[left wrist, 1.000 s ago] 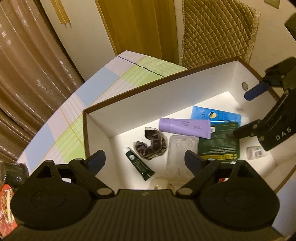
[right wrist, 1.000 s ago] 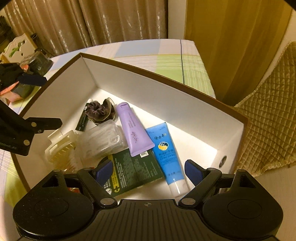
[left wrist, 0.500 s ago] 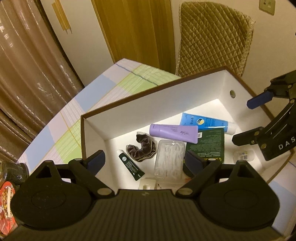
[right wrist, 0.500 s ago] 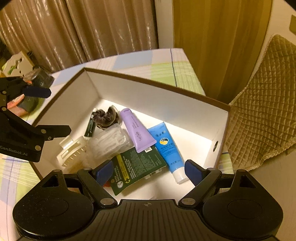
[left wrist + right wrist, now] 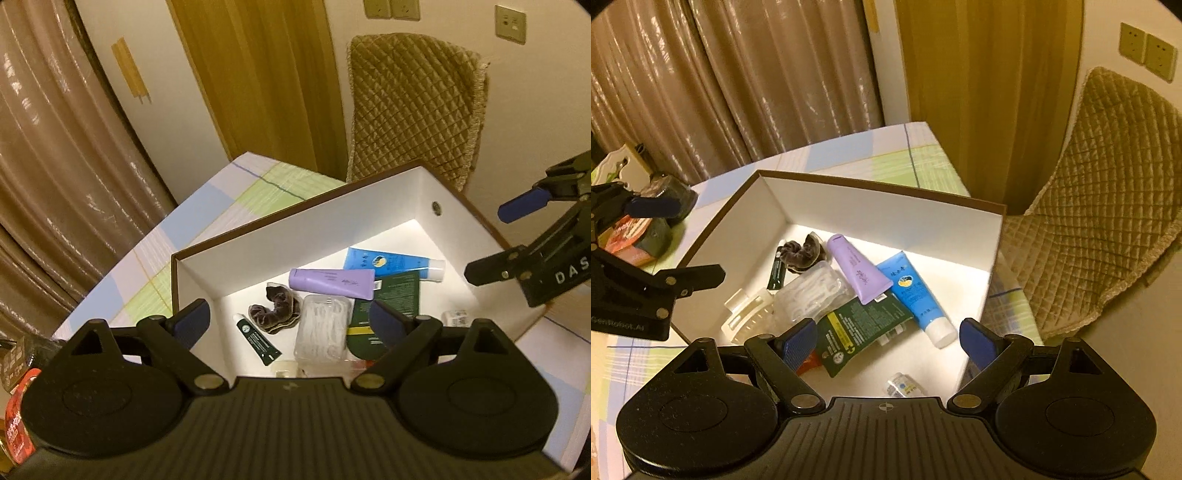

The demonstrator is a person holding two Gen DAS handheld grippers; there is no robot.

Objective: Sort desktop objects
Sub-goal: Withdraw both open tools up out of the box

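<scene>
Both tools hang above the open white box (image 5: 886, 218), which sits on the checked cloth of the surface (image 5: 849, 151). The left hand-held gripper (image 5: 288, 321) has its jaws spread with nothing between them; the right hand-held gripper (image 5: 886, 338) is spread and empty as well. With so much already lying in the box, the sorting looks well along, and this reads as a pause between placements rather than a grasp.

Inside, a purple tube (image 5: 858, 271) lies slantwise across the middle, its crimped end resting on a dark green sachet (image 5: 860, 326). A blue tube (image 5: 916, 295) lies just beside it toward the box's right wall, cap pointing at the near edge. A dark velvet scrunchie (image 5: 801, 253) sits near the far left corner, with a slim dark green tube (image 5: 776, 271) beside it. A clear case of floss picks (image 5: 812, 293) touches a cream hair claw (image 5: 748, 319). A small white bottle (image 5: 903, 386) lies alone by the near wall.

Packets and a dark jar (image 5: 670, 197) remain on the surface near its left edge, outside the box. The next move probably calls for the left tool to swing out there, settle its jaws around one item and carry it over the rim.
</scene>
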